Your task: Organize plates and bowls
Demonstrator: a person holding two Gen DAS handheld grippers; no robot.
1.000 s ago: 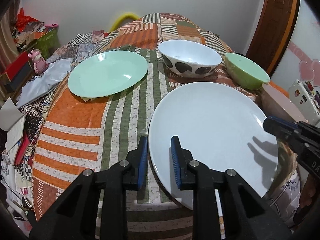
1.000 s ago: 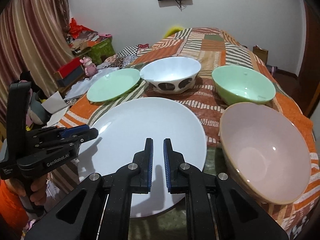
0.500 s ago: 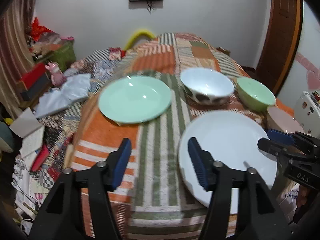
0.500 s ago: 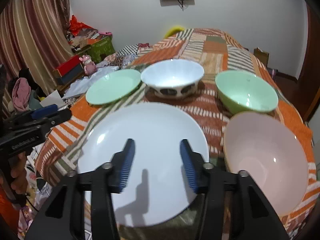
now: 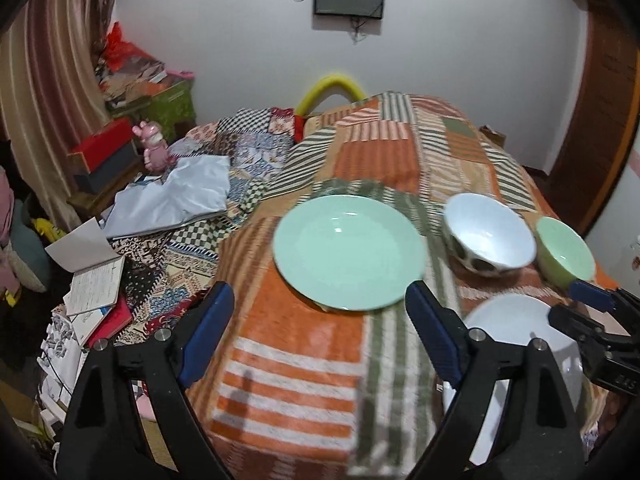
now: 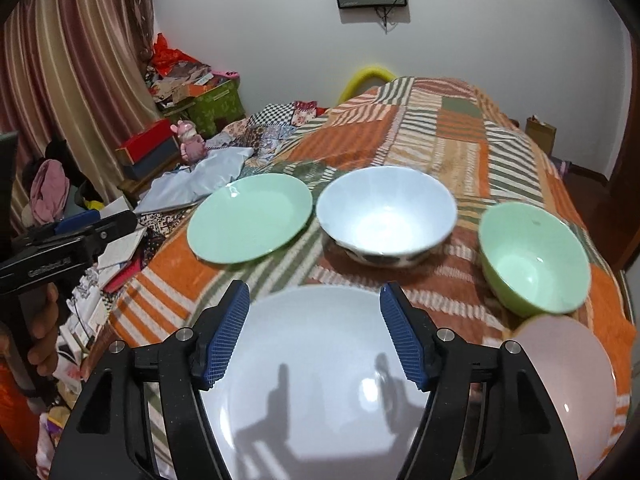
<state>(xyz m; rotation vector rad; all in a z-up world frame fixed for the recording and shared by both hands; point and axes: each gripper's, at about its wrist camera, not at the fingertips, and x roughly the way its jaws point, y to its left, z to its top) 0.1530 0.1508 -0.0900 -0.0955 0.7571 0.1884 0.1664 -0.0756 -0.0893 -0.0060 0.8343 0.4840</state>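
Both hand-held grippers, left (image 5: 320, 336) and right (image 6: 314, 332), have lifted off the white plate's (image 6: 312, 380) edge, jaws opening, empty.

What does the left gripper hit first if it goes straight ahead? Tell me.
Probably the green plate: it lies straight ahead between the left gripper's opening, empty jaws. Depth is unclear, so it might meet the striped blanket just short of it.

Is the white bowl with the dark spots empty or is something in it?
Empty. In the right wrist view the white bowl stands upright on the striped quilt, its bare interior showing only a light reflection.
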